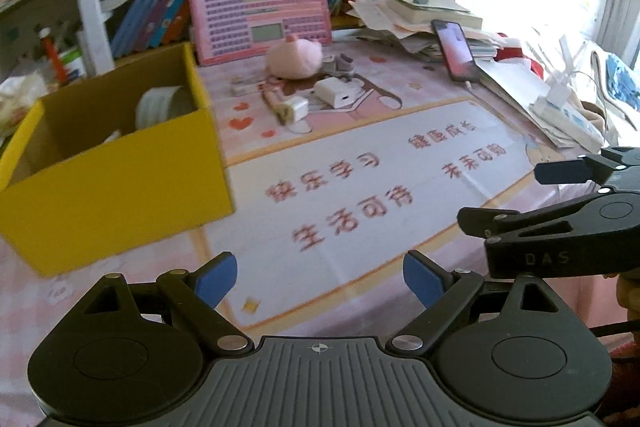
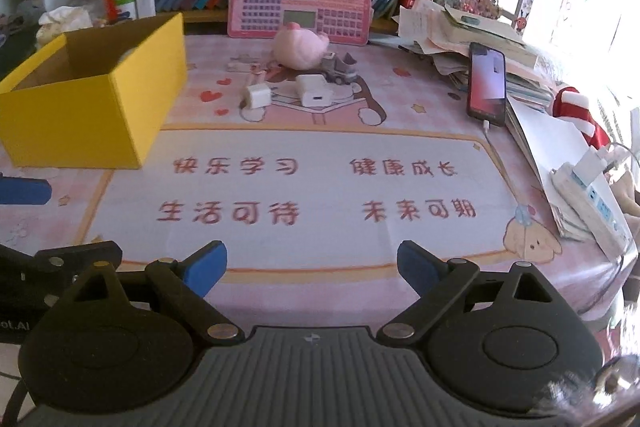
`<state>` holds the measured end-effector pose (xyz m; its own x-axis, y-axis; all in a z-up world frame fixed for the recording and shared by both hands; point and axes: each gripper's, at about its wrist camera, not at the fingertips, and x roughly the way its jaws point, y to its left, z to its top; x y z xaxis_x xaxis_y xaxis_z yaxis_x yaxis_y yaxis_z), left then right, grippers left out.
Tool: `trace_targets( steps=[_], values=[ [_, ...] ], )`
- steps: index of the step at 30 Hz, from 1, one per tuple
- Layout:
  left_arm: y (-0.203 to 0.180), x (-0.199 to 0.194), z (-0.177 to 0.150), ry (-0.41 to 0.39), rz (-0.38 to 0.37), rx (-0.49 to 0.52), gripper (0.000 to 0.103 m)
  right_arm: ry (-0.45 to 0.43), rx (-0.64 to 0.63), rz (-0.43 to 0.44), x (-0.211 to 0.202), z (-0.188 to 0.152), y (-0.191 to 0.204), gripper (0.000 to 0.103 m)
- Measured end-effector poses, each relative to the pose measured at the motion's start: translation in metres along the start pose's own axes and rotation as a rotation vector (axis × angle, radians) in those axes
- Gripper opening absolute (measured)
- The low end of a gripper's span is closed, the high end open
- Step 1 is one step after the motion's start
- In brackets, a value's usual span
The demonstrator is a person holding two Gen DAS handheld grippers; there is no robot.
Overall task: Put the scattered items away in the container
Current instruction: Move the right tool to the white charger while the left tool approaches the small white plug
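Here the step in hand looks like the reach toward the scattered things, and it would go best if each hand-held gripper picked one target and came down over it from above, pads on opposite flat sides. The left hand-held gripper (image 1: 316,279) stands released, nothing between its blue pads; the right hand-held gripper (image 2: 312,269) is also spread with nothing between its fingers, though its jaws are easing slightly inward. Both hover over the near edge of the counter (image 2: 320,187), above the pink printed mat. The task's things lie well ahead, toward the far edge: a small white cube charger (image 2: 258,95), a larger white rectangular power adapter (image 2: 314,90) just beside it, a round pink plush toy (image 2: 300,47) behind them, and a small grey toy vehicle (image 2: 340,67) near the plush. The open yellow cardboard box (image 2: 92,107) sits at the left side of the counter, a roll of white tape (image 1: 164,105) already inside.
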<state>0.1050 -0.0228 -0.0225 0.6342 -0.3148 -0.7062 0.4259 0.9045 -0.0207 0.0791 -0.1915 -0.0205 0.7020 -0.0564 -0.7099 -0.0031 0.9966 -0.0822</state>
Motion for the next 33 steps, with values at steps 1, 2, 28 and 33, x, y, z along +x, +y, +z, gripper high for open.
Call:
trace_targets(
  steps=[1, 2, 28, 33],
  values=[
    [-0.003, 0.005, 0.004, 0.003, -0.001, -0.001, 0.092, 0.002, -0.003, 0.005, 0.005, 0.003, -0.006, 0.092],
    [-0.007, 0.013, 0.009, 0.009, -0.002, -0.002, 0.092, 0.004, -0.005, 0.009, 0.009, 0.007, -0.011, 0.091],
    [-0.007, 0.144, 0.116, 0.029, 0.204, -0.127, 0.078, 0.017, -0.055, 0.225, 0.164, 0.116, -0.085, 0.066],
    [-0.001, 0.167, 0.132, 0.042, 0.212, -0.148, 0.064, -0.008, -0.084, 0.263, 0.195, 0.147, -0.077, 0.064]
  ],
)
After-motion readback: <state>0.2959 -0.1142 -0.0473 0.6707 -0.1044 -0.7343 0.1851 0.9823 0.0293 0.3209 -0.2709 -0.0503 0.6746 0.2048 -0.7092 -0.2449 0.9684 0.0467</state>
